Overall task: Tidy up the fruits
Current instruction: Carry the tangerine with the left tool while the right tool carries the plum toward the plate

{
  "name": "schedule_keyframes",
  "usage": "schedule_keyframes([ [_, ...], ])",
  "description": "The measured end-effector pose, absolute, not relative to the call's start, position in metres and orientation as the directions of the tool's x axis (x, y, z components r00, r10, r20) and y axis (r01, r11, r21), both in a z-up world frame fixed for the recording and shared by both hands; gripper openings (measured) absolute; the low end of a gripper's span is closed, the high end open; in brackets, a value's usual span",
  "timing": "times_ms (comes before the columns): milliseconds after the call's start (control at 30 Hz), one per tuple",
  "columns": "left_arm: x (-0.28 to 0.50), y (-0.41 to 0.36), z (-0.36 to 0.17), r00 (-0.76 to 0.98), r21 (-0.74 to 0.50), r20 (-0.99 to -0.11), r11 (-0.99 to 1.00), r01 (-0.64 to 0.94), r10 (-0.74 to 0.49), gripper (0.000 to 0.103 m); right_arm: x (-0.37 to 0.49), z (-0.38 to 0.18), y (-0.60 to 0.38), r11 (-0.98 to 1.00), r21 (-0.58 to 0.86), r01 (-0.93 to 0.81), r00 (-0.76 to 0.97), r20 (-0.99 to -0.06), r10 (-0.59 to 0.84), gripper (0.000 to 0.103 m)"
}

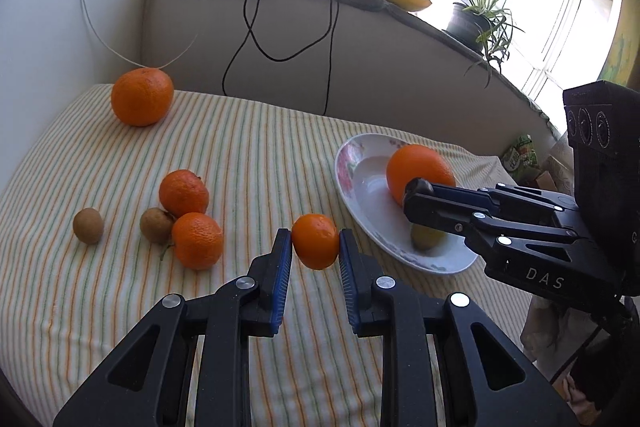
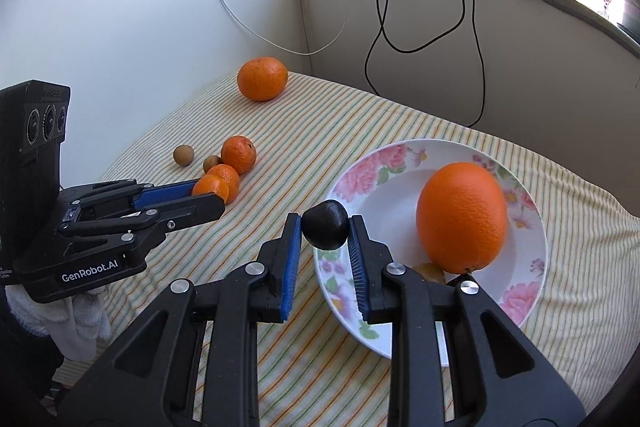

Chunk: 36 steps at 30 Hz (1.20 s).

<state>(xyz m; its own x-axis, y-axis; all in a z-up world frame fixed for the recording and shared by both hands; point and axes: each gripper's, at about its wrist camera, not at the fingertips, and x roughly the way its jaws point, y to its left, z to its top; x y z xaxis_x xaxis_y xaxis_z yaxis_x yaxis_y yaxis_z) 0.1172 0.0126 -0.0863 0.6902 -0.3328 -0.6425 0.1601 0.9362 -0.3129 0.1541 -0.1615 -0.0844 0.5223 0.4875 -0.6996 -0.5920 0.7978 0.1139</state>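
My left gripper (image 1: 315, 243) has its jaws clamped on a mandarin (image 1: 315, 241) at lower centre of the left view, above the striped cloth (image 1: 248, 155). My right gripper (image 2: 325, 225) has its jaws clamped on a dark fruit (image 2: 325, 224) over the left rim of the plate (image 2: 372, 187). An orange (image 2: 462, 217) lies on that plate.

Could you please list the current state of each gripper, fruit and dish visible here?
Left gripper: shut on a small mandarin, beside the plate.
Right gripper: shut on a dark round fruit, over the plate's rim.
Floral plate: on the striped cloth, holding a large orange.
Two mandarins: loose on the cloth, touching.
Big mandarin: alone, far corner.
Two brown fruits: loose on the cloth.
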Motion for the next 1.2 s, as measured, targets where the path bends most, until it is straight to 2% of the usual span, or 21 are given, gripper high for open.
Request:
schedule_keyframes([
  [533,0.13,-0.037,-0.09,0.648,-0.316,-0.649,0.917,0.245,-0.397,0.022,0.185,-0.092,-0.173,0.815,0.114,-0.567,0.523,-0.716,0.464,0.025],
  [1200,0.134,-0.052,-0.092,0.639,-0.328,-0.642,0.905,0.271,-0.424,0.022,0.195,-0.09,-0.175,0.809,0.149,-0.568,0.504,-0.714,0.486,0.025],
])
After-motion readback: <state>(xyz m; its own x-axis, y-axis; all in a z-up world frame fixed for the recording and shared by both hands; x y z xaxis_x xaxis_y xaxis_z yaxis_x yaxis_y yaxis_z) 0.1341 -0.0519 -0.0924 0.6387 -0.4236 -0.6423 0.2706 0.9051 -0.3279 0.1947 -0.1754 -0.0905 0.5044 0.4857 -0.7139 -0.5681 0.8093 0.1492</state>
